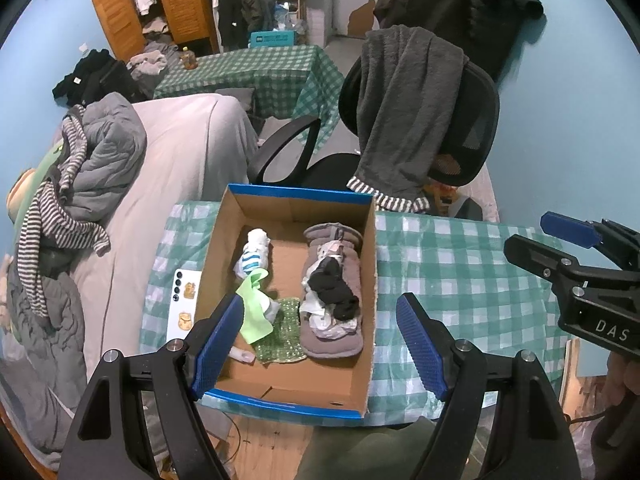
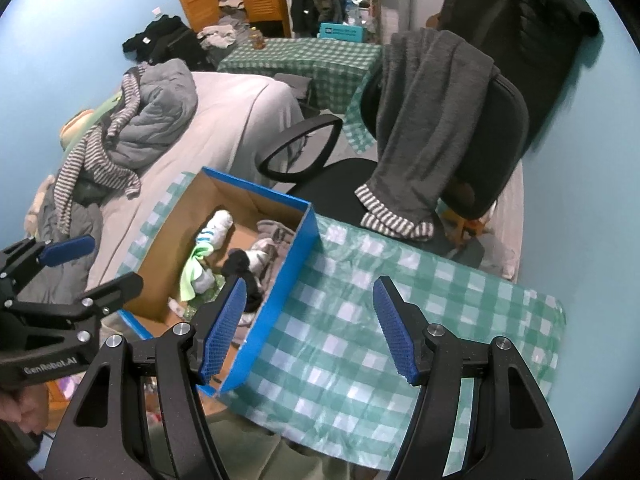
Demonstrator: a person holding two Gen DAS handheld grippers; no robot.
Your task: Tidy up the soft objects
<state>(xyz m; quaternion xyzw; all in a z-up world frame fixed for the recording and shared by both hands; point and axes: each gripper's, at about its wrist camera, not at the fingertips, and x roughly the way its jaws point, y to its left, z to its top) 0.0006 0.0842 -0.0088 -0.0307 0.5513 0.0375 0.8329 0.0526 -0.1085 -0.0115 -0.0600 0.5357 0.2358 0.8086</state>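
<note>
With soft rolled socks and cloths already gathered inside the blue-rimmed cardboard box [image 1: 362, 280] on the checked table [image 1: 460, 264], left claw [image 1: 320, 344] and right claw [image 2: 310, 330] hang released, empty.

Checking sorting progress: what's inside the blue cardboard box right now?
Inside the box: a white sock with blue stripes, a lime-green cloth, a green patterned cloth, and a grey-brown slipper stuffed with black and white items. Anything beneath those is hidden.
</note>
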